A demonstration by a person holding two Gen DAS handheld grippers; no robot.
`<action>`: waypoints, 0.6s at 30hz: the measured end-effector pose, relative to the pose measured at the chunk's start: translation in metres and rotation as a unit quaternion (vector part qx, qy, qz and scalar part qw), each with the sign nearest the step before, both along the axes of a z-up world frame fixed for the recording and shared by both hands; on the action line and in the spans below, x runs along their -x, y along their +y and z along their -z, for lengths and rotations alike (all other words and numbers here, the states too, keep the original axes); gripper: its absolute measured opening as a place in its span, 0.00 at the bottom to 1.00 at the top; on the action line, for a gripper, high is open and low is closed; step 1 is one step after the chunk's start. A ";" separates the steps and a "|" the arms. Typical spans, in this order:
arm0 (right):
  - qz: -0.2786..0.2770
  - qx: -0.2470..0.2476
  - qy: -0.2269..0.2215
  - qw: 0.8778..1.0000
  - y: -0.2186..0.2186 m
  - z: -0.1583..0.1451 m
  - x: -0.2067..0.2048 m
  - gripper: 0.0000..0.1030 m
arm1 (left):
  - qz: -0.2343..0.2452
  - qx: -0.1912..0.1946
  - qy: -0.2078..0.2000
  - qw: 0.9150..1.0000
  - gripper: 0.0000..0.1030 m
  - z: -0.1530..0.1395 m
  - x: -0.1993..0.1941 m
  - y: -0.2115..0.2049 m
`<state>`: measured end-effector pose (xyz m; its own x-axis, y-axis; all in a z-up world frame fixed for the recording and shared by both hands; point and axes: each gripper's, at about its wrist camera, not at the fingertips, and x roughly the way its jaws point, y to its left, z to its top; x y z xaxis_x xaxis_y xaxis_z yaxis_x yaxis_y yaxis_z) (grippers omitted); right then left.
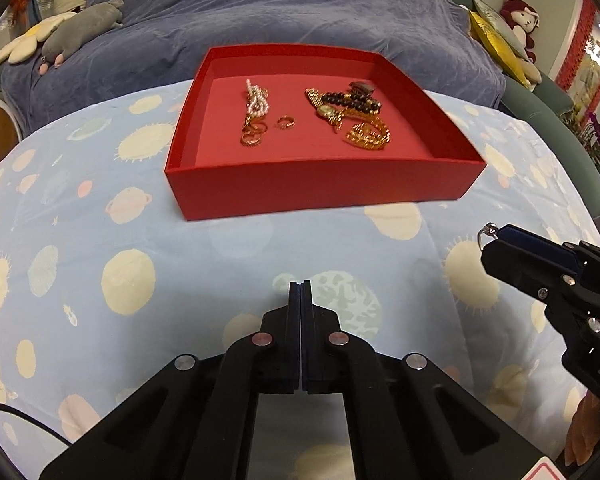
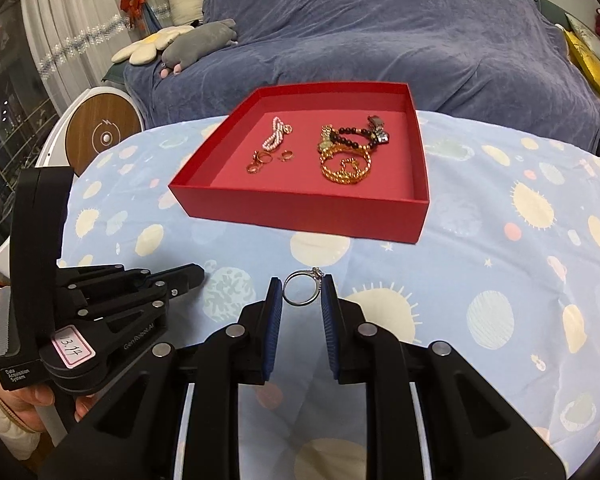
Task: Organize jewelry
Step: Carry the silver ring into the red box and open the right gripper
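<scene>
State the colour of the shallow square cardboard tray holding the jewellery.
Red: the shallow square cardboard tray has red walls and a slightly pinker floor, clearest in the right wrist view.

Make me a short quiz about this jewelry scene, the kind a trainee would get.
1. True or false: the left gripper is holding something.
2. What does the right gripper grip? A) a bracelet B) a silver ring C) a watch
3. Where does the pearl bracelet lie in the red box: on the left or the right, as seen in the right wrist view?

Key:
1. False; it is shut with nothing between its fingers.
2. B.
3. On the left, above the gold rings.
</scene>
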<state>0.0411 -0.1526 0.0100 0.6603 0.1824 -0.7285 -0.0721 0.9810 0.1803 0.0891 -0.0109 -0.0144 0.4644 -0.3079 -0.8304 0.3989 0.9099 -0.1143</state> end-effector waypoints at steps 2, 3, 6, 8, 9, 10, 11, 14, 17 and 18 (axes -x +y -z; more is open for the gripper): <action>0.000 -0.001 -0.010 1.000 0.001 -0.010 -0.006 0.19 | 0.003 0.002 -0.022 1.000 0.00 -0.018 -0.005 -0.005; 0.001 0.000 -0.015 1.000 0.000 -0.015 -0.010 0.19 | 0.003 0.003 -0.032 0.999 0.00 -0.026 -0.008 -0.007; 0.007 -0.003 -0.027 1.000 -0.006 -0.029 -0.027 0.19 | 0.001 0.006 -0.058 0.998 0.00 -0.049 -0.022 -0.013; 0.014 -0.005 -0.033 0.999 -0.012 -0.037 -0.041 0.19 | -0.003 0.006 -0.073 0.997 0.00 -0.061 -0.037 -0.019; 0.017 -0.006 -0.034 0.999 -0.015 -0.039 -0.048 0.19 | -0.007 0.005 -0.076 0.997 0.00 -0.065 -0.046 -0.022; 0.022 -0.008 -0.034 0.999 -0.019 -0.041 -0.056 0.19 | -0.010 0.006 -0.076 0.997 0.00 -0.066 -0.055 -0.025; 0.025 -0.009 -0.033 0.999 -0.023 -0.042 -0.065 0.19 | -0.015 0.009 -0.074 0.997 0.00 -0.067 -0.065 -0.027; 0.036 -0.008 -0.024 0.999 -0.031 -0.036 -0.092 0.19 | -0.029 0.000 -0.069 0.997 0.00 -0.061 -0.091 -0.036; 0.040 -0.001 -0.014 0.999 -0.033 -0.027 -0.111 0.19 | -0.042 -0.008 -0.056 0.998 0.00 -0.046 -0.109 -0.041; 0.041 0.001 -0.011 0.999 -0.034 -0.022 -0.117 0.19 | -0.045 -0.007 -0.047 0.998 0.00 -0.040 -0.115 -0.043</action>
